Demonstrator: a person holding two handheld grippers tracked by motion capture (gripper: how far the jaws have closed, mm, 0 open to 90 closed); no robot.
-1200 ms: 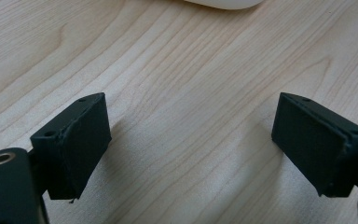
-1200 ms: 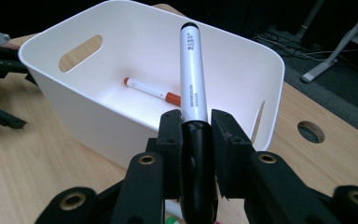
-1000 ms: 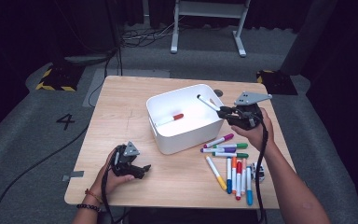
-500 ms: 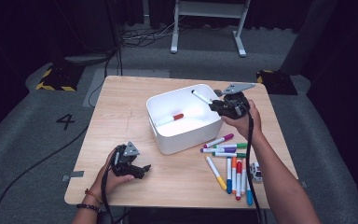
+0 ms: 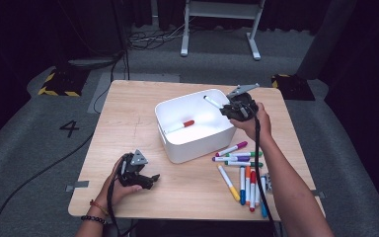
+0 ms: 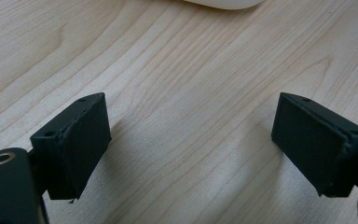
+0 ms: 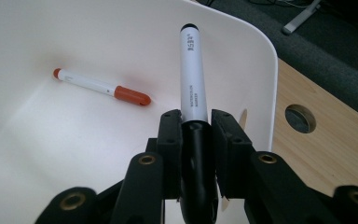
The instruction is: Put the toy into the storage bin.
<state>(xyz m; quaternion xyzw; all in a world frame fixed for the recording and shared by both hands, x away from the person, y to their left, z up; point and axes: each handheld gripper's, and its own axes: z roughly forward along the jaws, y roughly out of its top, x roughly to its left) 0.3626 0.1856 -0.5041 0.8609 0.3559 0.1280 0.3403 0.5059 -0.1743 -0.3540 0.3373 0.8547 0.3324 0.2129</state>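
- High view: right gripper (image 5: 225,108) up over the white box (image 5: 177,144), at its far right side, squeezed tight on a black pen (image 5: 212,102).
- Right gripper view: black pen (image 7: 193,77) pinched by its black cap end, white body poking straight out ahead, away from the hand.
- Long way of the pen: lined up with the gripper, tip over the inside of the box (image 7: 261,60), not over its wall.
- Straight down under the pen: white box floor, with a red pen (image 7: 101,87) lying flat off to one side, well apart.
- Probably next: let go, so the black pen falls in beside the red one.
- Left gripper (image 5: 148,180) far from the box, down near the front left of the table (image 5: 128,113), wide open and empty.
- Left gripper view: bare wood table (image 6: 186,70) between the two black pads.
- More pens (image 5: 244,180) on the table, just right of the box and nearer the right hand (image 5: 251,121) than the left.
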